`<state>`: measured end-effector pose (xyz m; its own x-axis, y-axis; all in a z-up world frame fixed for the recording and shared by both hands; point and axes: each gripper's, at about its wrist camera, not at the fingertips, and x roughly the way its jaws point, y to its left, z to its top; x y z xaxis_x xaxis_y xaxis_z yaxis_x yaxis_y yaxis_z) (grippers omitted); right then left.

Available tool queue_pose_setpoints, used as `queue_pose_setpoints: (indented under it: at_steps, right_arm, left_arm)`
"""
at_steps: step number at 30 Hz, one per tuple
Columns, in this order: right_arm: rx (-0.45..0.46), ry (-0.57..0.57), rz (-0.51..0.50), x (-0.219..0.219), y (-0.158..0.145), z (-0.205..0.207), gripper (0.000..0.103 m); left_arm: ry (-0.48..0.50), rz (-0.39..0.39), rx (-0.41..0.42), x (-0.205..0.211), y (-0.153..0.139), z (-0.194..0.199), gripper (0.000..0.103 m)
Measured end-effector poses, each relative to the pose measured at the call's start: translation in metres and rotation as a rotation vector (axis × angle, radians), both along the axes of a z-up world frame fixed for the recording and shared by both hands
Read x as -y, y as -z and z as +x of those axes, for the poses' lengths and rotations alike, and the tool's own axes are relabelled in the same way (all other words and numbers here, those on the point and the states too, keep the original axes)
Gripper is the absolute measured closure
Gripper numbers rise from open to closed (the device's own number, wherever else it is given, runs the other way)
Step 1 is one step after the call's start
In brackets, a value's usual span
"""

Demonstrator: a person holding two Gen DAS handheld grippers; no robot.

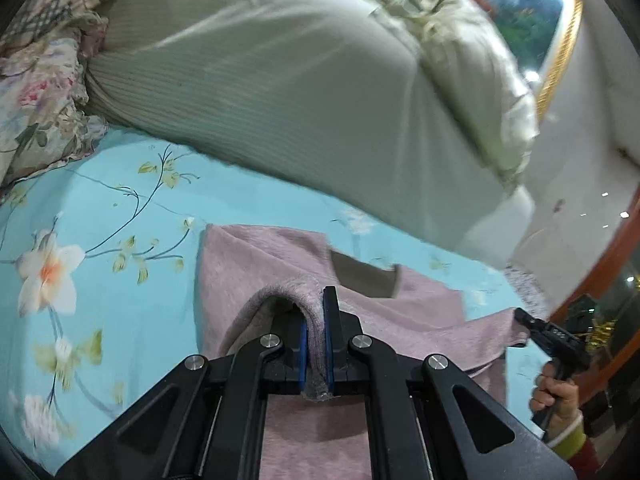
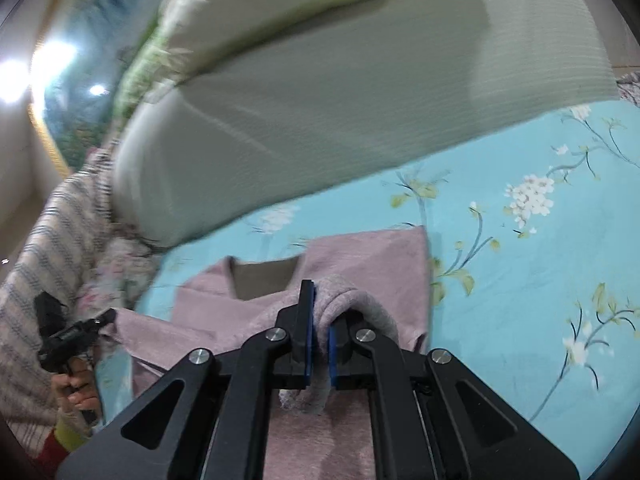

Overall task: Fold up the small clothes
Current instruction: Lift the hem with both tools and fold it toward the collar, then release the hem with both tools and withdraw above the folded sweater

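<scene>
A small pink fleece garment (image 1: pixel 256 264) lies on the blue floral bedsheet (image 1: pixel 120 208), with its neck opening toward the pillow. My left gripper (image 1: pixel 316 320) is shut on a raised fold of it at its left side. My right gripper (image 2: pixel 320 312) is shut on another fold of the same garment (image 2: pixel 368 256) at its right side. Each gripper shows in the other's view: the right gripper (image 1: pixel 524 320) at the garment's far corner, the left gripper (image 2: pixel 106 316) likewise. The fabric between them is lifted and slack.
A large grey-green ribbed pillow (image 1: pixel 280 80) lies just beyond the garment. Floral bedding (image 1: pixel 36 100) is heaped at the left. A striped blanket (image 2: pixel 44 248) lies at the bed's edge. A gold-framed picture (image 1: pixel 560 40) hangs behind. The sheet (image 2: pixel 540 240) spreads to the right.
</scene>
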<state>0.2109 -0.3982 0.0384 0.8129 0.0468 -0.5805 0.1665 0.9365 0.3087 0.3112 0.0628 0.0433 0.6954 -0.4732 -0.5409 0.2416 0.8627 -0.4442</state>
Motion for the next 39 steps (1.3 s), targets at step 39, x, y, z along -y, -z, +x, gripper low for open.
queue_pose_setpoints:
  at_steps: [39]
  right_arm:
    - [-0.386,-0.147,-0.288,-0.034,0.078,0.123,0.077]
  left_arm:
    - [0.153,0.32,-0.237,0.087,0.107,0.085,0.079]
